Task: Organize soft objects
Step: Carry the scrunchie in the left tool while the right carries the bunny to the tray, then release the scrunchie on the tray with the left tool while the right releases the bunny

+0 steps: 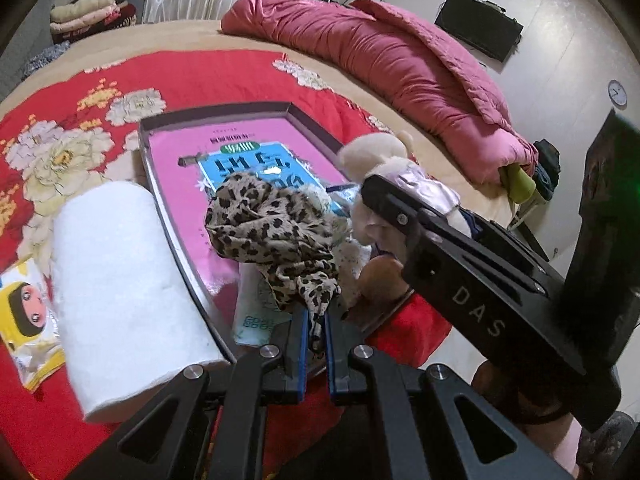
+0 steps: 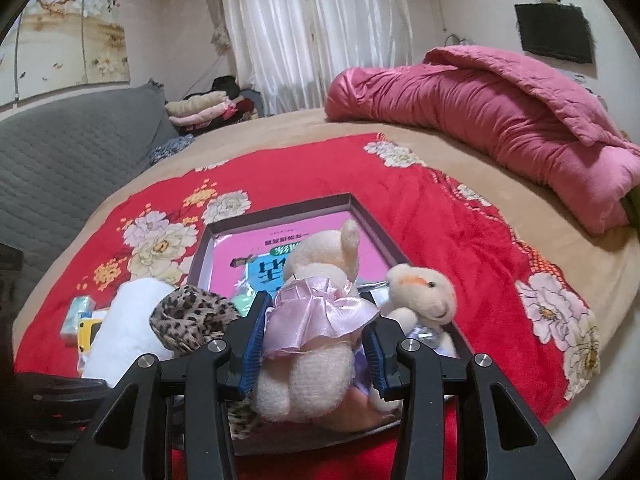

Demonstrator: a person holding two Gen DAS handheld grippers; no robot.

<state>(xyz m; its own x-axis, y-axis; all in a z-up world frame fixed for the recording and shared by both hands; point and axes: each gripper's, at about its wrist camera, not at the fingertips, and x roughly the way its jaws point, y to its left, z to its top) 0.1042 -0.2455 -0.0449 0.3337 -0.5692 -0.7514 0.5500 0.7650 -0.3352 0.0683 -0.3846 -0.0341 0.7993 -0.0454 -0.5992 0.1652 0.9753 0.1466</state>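
Observation:
In the left wrist view my left gripper [image 1: 316,316] is shut on a corner of a leopard-print cloth [image 1: 264,220], which is bunched over the near end of a dark shallow box [image 1: 312,120] with a pink book in it. In the right wrist view my right gripper [image 2: 316,320] is shut on a cream plush bear in a pink satin dress [image 2: 316,308], held upside down over the box [image 2: 280,206]. A second small cream plush [image 2: 424,292] lies in the box's right side. The leopard cloth [image 2: 188,316] shows just left of the bear.
A white fluffy roll [image 1: 120,280] lies left of the box on the red flowered blanket [image 1: 200,76]. Printed packets [image 1: 28,320] sit at the far left. A pink quilt [image 1: 400,68] is heaped along the bed's far edge. Folded clothes [image 2: 200,112] are stacked by the curtain.

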